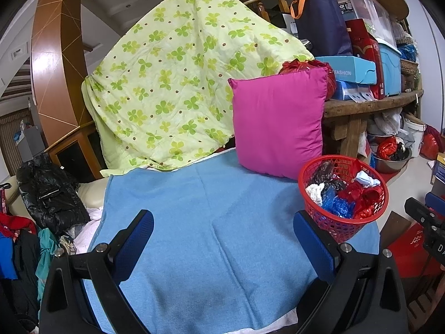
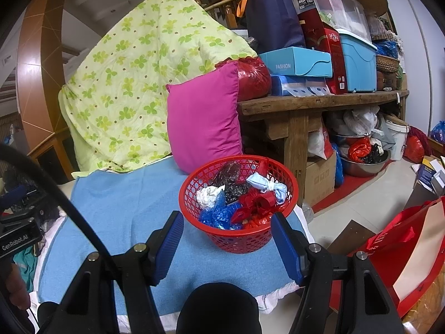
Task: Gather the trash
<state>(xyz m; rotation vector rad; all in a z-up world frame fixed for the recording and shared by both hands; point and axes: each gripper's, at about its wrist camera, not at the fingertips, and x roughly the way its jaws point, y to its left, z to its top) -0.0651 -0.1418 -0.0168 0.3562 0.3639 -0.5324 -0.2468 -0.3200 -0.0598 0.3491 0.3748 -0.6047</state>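
A red mesh basket (image 2: 239, 236) stands on a blue cloth (image 2: 125, 211) and holds several crumpled plastic bags: blue (image 2: 219, 215), red (image 2: 256, 204), white (image 2: 208, 193) and black. My right gripper (image 2: 227, 228) is open and empty, its blue fingers on either side of the basket's near rim. In the left wrist view the basket (image 1: 345, 222) sits at the right on the cloth (image 1: 208, 222). My left gripper (image 1: 224, 222) is open and empty over the bare cloth, left of the basket.
A magenta pillow (image 1: 278, 125) and a green clover quilt (image 1: 172, 83) stand behind the cloth. A wooden bench (image 2: 319, 103) carries boxes and bins at the right. A red paper bag (image 2: 403, 250) lies on the floor. Clothes (image 1: 47, 194) pile at the left.
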